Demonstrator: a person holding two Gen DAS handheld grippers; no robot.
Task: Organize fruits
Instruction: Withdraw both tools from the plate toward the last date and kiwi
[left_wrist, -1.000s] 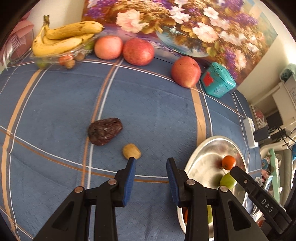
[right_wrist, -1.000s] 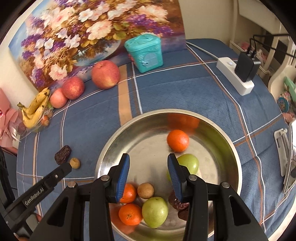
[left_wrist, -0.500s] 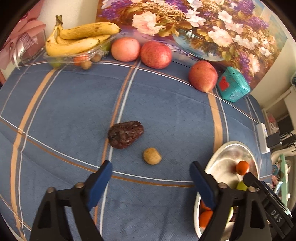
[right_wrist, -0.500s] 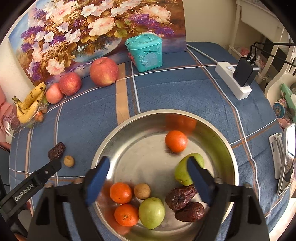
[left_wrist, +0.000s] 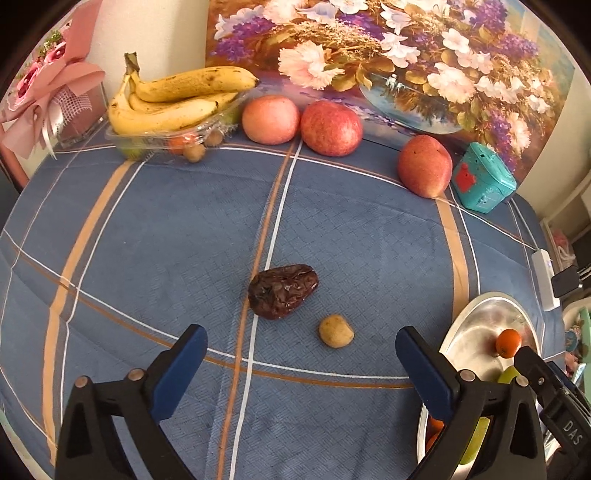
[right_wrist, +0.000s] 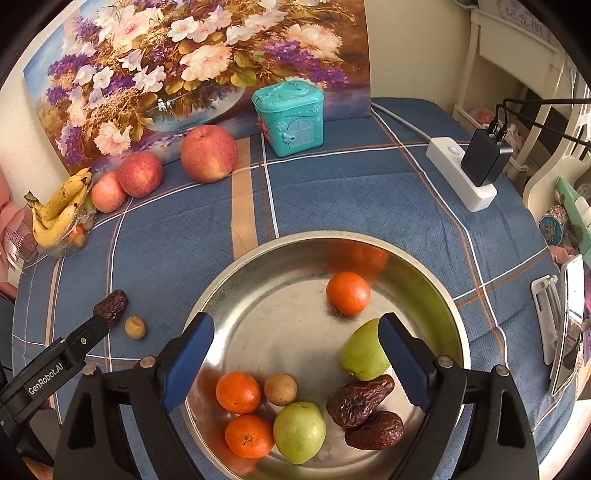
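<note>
A dark wrinkled date (left_wrist: 282, 291) and a small tan round fruit (left_wrist: 335, 331) lie on the blue checked cloth. My left gripper (left_wrist: 301, 360) is open and empty, just short of them. My right gripper (right_wrist: 295, 347) is open and empty above the steel bowl (right_wrist: 258, 254), which holds three oranges (right_wrist: 348, 293), two green fruits (right_wrist: 362, 352), two dates (right_wrist: 360, 400) and a tan fruit (right_wrist: 280, 388). The date (right_wrist: 112, 307) and the tan fruit (right_wrist: 135, 326) also show left of the bowl in the right wrist view.
Three red apples (left_wrist: 330, 127) and a tray of bananas (left_wrist: 173, 103) stand along the far edge before a flower painting (left_wrist: 388, 55). A teal box (right_wrist: 290, 116) stands at the back. A white power strip (right_wrist: 461, 173) lies at the right.
Both grippers opened wide from nearly shut. The left gripper moved left, so the date and tan fruit sit nearer its middle. The right gripper pulled back a little over the bowl.
</note>
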